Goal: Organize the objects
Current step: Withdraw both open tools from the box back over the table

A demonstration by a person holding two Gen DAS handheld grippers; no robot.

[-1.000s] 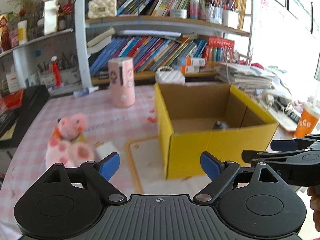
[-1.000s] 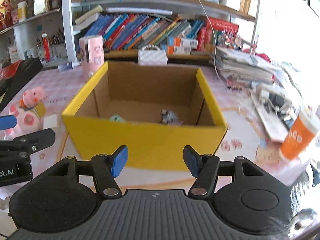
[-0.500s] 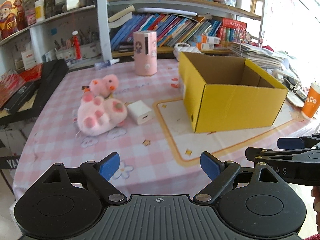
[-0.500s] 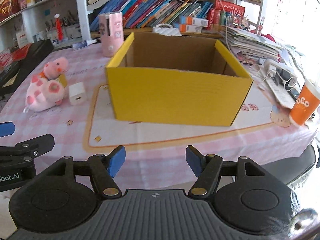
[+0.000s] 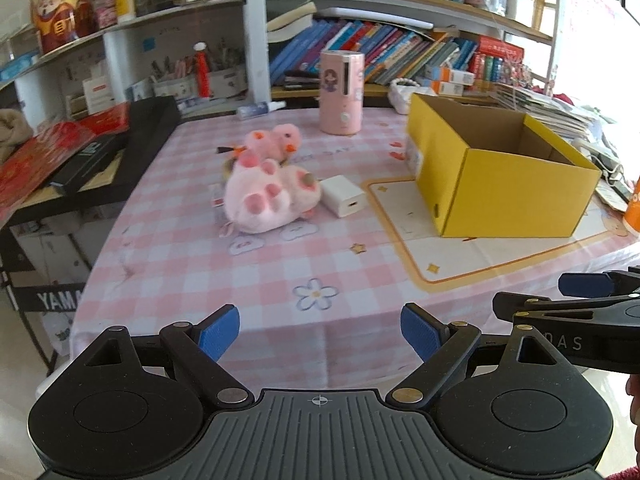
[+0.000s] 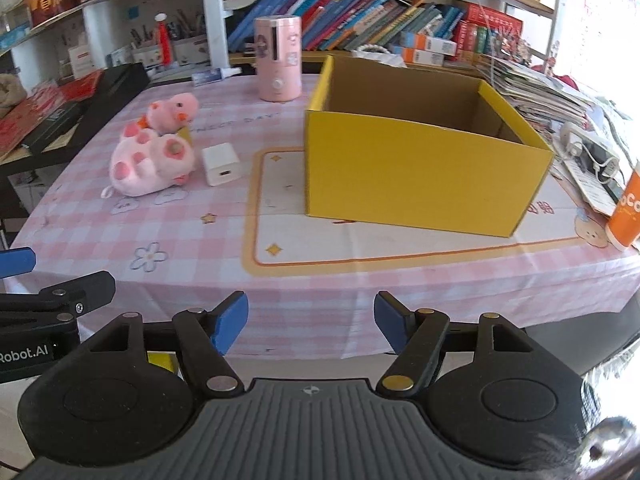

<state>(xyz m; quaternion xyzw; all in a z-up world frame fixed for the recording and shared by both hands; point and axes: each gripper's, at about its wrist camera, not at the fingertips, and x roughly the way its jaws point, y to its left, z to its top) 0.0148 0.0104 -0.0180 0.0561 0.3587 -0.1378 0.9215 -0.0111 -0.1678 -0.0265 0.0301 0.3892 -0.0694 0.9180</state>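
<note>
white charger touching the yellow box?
No. The white charger lies beside the pink plush toy, with bare tablecloth between it and the yellow box.

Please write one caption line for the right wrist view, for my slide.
Open right hand-held gripper before a yellow box, pink plush toys and white charger on the checked tablecloth.

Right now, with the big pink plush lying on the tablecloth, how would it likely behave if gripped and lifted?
The pink plush looks soft and fluffy, so it would probably squash between the pads and sag rather than hold shape. It seems light for its bulk. The small duck plush appears to lean on it and may topple when it moves.
</note>
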